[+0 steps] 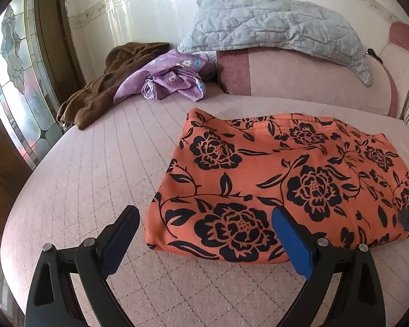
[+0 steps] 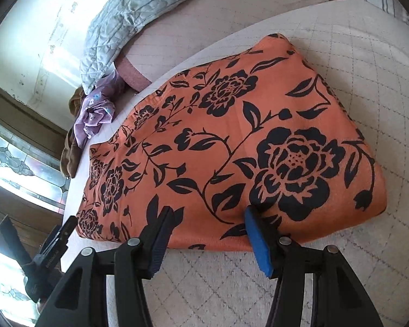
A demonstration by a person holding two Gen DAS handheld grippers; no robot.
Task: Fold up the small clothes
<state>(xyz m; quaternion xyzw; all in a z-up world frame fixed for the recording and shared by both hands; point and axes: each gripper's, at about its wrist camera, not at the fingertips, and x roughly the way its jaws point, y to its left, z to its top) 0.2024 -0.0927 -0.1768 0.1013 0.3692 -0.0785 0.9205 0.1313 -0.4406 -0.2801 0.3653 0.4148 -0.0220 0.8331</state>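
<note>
One folded orange garment (image 1: 272, 179) lies flat on the bed (image 1: 95, 177).

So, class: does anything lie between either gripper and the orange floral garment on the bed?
Nothing visible does. The left gripper and right gripper both hang open right at the near edge of the orange floral garment.

No text, label or number can be read anywhere in either view.
</note>
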